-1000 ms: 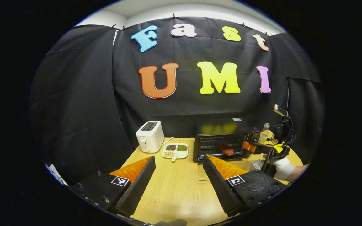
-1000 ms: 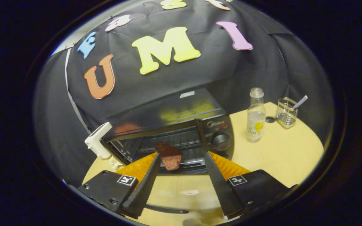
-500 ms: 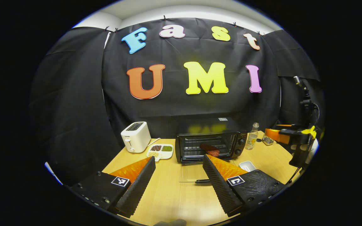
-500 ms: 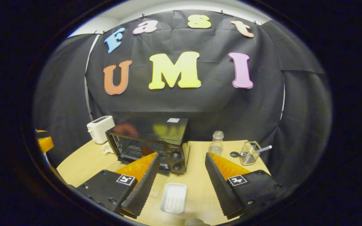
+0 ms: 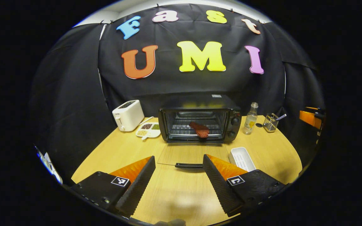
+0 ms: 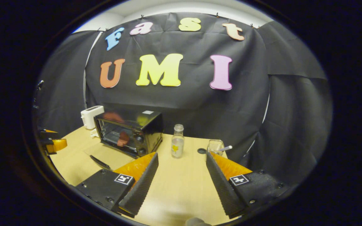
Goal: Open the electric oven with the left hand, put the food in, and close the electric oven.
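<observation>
Wooden counter (image 5: pixel 115 150) under everything. Black electric oven (image 5: pixel 199 121) at the back, glass door (image 5: pixel 193 154) dropped flat, handle toward the camera. White toaster (image 5: pixel 127 115) left of it, divided dish (image 5: pixel 148 131) between. White tray (image 5: pixel 242 158) beside the door, bottle (image 5: pixel 250 118) and wire holder (image 5: pixel 270 122) right. Food (image 5: pixel 199 129) resting on the oven rack. Left gripper (image 5: pixel 178 175) released, jaws apart, empty; right gripper (image 6: pixel 181 179) likewise.

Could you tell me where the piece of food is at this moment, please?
In the left gripper view, the piece of food lies on the rack inside the open electric oven, near the front and toward the control knobs, behind the lowered glass door.
</observation>
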Motion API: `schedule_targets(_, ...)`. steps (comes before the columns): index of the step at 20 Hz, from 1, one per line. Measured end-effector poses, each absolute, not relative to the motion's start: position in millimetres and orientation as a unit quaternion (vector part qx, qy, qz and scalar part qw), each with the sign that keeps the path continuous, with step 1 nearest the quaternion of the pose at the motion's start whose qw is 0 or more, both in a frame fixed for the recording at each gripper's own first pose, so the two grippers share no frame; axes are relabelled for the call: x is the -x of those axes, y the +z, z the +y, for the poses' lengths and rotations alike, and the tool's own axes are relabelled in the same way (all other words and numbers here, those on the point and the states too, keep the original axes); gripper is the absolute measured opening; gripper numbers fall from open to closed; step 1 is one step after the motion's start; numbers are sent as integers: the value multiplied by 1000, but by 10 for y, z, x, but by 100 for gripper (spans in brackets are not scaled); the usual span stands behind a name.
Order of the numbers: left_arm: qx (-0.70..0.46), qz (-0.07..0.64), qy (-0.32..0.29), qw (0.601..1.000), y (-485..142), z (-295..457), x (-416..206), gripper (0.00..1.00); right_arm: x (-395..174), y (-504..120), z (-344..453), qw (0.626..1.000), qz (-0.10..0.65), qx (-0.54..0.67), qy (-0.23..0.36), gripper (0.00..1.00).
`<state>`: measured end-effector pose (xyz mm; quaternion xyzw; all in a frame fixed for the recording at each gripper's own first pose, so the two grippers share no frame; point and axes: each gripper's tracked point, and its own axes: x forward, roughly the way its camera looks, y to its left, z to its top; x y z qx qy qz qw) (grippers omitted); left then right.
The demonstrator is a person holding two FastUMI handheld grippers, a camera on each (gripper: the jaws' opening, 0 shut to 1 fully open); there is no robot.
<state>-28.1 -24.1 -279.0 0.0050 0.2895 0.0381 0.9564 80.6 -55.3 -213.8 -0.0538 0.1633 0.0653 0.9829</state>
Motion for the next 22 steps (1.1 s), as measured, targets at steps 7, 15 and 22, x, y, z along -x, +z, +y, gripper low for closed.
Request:
schedule_targets(7,5,352,-11,936,-3667,-577,326,97,-529,-1920,-847,983,180,43,3,97)
schedule_targets(15,-2,387,-59,920,-4467,-545,80,98,-58,-1447,-858,979,179,3,-102,97)
schedule_targets(22,-15,382,-70,922,-4657,-609,-205,97,84,-1212,-827,975,176,36,-135,97)
